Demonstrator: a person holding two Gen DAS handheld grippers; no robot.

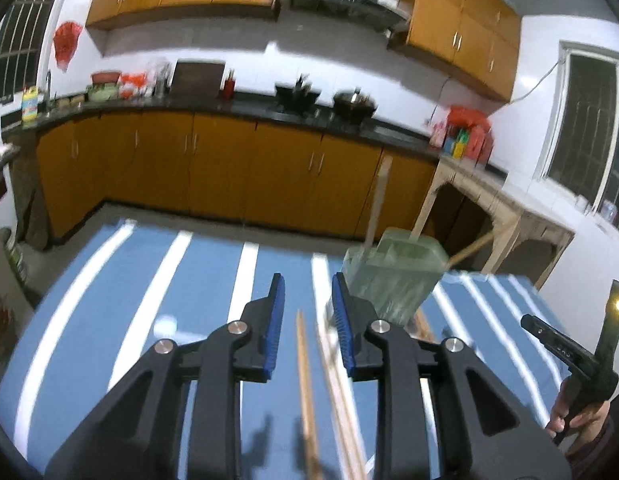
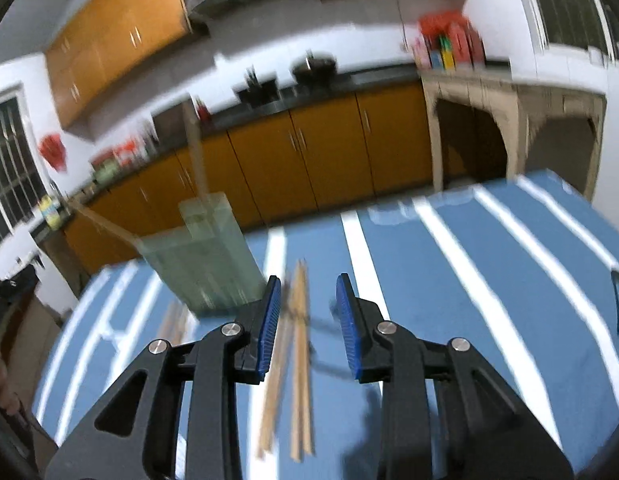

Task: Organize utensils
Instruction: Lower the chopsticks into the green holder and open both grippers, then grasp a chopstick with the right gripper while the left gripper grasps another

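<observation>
The left claw [image 1: 308,300] and right claw [image 2: 308,298] both stood apart, gripping nothing, over loose chopsticks [image 2: 299,344] lying on the striped counter [image 2: 461,280], near the green holder [image 2: 201,256] containing more.

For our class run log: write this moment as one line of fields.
left tongs: open, empty | right tongs: open, empty | wooden chopsticks: loose on blue white-striped tablecloth | translucent green plastic holder: some chopsticks inside

both wrist views look down close over the striped table [image 1: 149,280], sharing the green holder [image 2: 201,256]
</observation>
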